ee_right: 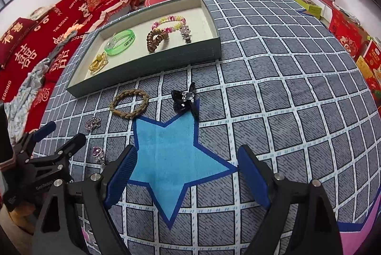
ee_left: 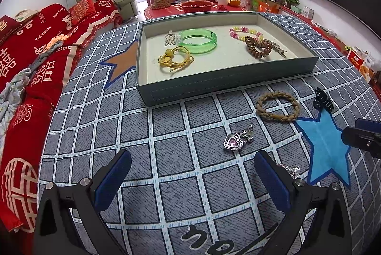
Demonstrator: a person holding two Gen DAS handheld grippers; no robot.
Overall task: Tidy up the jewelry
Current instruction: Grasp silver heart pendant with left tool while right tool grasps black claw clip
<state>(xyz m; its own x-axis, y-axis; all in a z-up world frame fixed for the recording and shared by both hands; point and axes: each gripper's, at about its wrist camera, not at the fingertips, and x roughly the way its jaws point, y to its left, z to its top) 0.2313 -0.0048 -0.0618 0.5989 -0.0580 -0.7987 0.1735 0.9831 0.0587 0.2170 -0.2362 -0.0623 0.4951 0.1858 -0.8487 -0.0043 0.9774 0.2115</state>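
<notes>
A grey-green tray [ee_left: 214, 86] [ee_right: 147, 64] holds a green bangle [ee_left: 198, 40], a yellow hair tie [ee_left: 175, 58], a pink-yellow bead bracelet [ee_left: 245, 32], a brown coil tie [ee_left: 258, 47] and a silver clip. On the checked cloth in front lie a braided tan ring [ee_left: 277, 106] [ee_right: 129, 102], a black claw clip [ee_left: 322, 100] [ee_right: 184, 100], a silver heart charm [ee_left: 235, 140] [ee_right: 93, 123] and another silver piece [ee_right: 98, 153]. My left gripper [ee_left: 193, 164] is open, low over the cloth, left of the heart charm. My right gripper [ee_right: 188, 159] is open over the blue star.
A blue star patch [ee_right: 176, 159] and a brown star patch [ee_left: 123, 62] mark the cloth. A red sofa [ee_left: 31, 59] runs along the left. A cluttered red table [ee_left: 190, 5] stands behind the tray.
</notes>
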